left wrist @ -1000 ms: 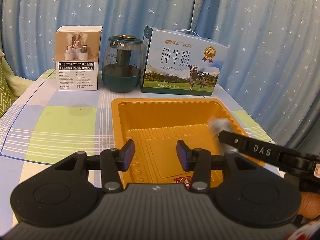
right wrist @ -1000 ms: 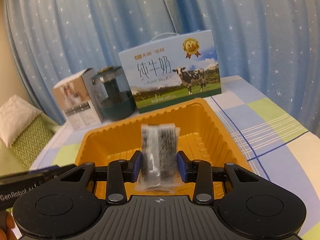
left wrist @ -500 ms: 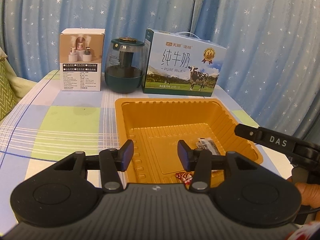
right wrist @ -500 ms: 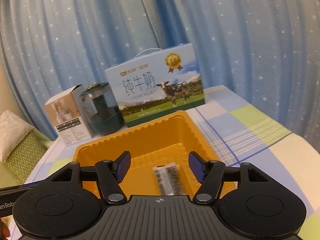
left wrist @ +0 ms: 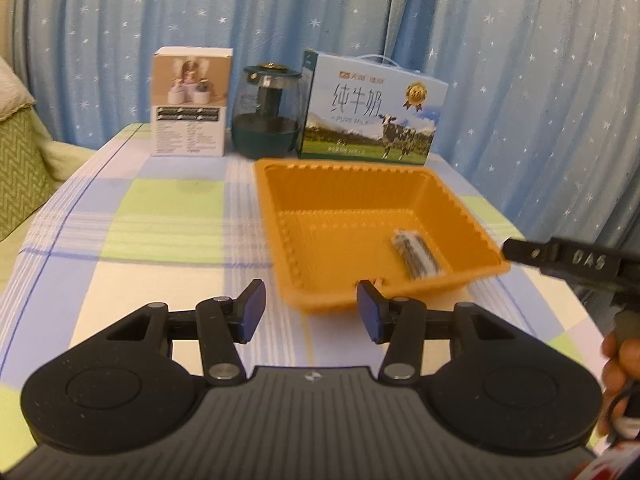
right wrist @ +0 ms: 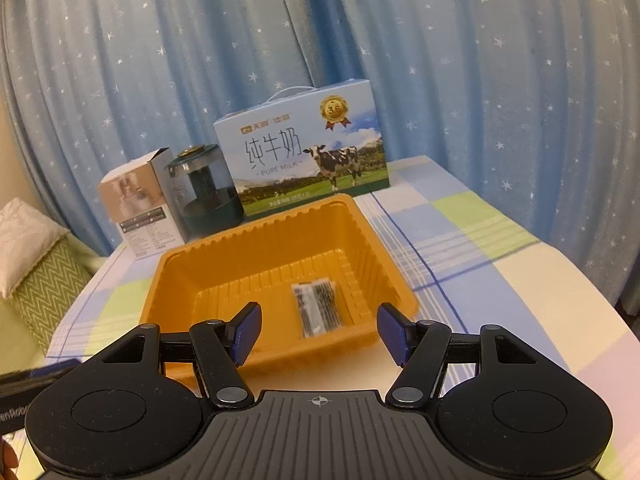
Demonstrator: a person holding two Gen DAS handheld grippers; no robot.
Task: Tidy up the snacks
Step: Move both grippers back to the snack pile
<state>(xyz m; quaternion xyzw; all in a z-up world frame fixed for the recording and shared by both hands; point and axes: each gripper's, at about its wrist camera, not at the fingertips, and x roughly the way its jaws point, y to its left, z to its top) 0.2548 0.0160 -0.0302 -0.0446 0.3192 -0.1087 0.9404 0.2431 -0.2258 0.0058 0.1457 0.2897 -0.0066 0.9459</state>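
Observation:
An orange plastic tray [left wrist: 266,204] [right wrist: 168,272] sits on the checked tablecloth. Inside it, near its right front corner, lies a dark snack packet in clear wrap [left wrist: 416,256] [right wrist: 318,308]. My left gripper [left wrist: 310,310] hangs open over the cloth just short of the tray's front rim, with nothing between its blue pads. My right gripper [right wrist: 320,334] is open too, drawn back from the tray's front edge, and the packet lies beyond its fingertips without touching them. In the left wrist view the right gripper's black bar [left wrist: 572,260] juts in from the right.
Behind the tray stand a blue milk carton box [left wrist: 372,108] [right wrist: 304,164], a dark green jar [left wrist: 266,112] [right wrist: 204,196] and a small white box [left wrist: 190,104] [right wrist: 136,208]. Blue star curtains close the back. A green cushion [left wrist: 20,168] lies off the table's left edge.
My right gripper opened and let the snack packet drop into the tray. Both grippers have since pulled back from the tray, so it looks farther away.

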